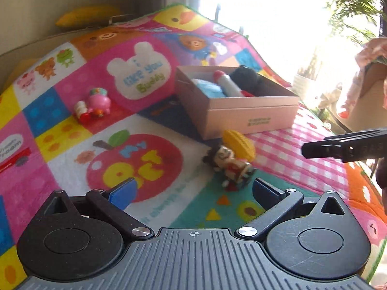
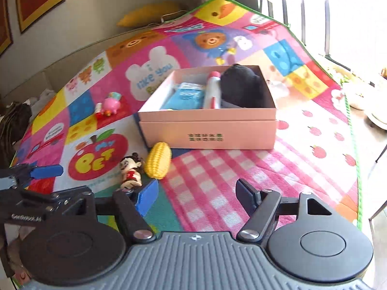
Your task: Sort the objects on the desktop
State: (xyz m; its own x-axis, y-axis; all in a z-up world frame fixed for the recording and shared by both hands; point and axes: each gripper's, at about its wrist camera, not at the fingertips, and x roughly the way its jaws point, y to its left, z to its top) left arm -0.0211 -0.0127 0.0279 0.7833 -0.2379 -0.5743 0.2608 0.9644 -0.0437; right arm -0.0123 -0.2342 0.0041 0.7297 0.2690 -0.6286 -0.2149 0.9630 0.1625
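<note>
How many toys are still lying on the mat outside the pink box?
3: a corn toy at the pink box's front corner, a doll figure beside it, a pink toy farther left. Others may be hidden.

Two cameras are in use, one mounted on each handheld gripper, each looking forward along its own fingers and angled down at the patchwork play mat (image 1: 150, 130).

The left wrist view sits low and close to the mat, left of the pink box (image 1: 251, 118), seeing its near corner. The right gripper (image 1: 321, 148) enters at its right edge.

The right wrist view sits slightly further right, facing the box's printed front (image 2: 208, 133) almost squarely. The left gripper (image 2: 47, 171) shows at its left edge.

Both views share the box, the yellow corn toy (image 1: 239, 145) (image 2: 159, 160), the small doll (image 1: 232, 166) (image 2: 130, 171), and the pink toy (image 1: 96, 104) (image 2: 111, 105).
</note>
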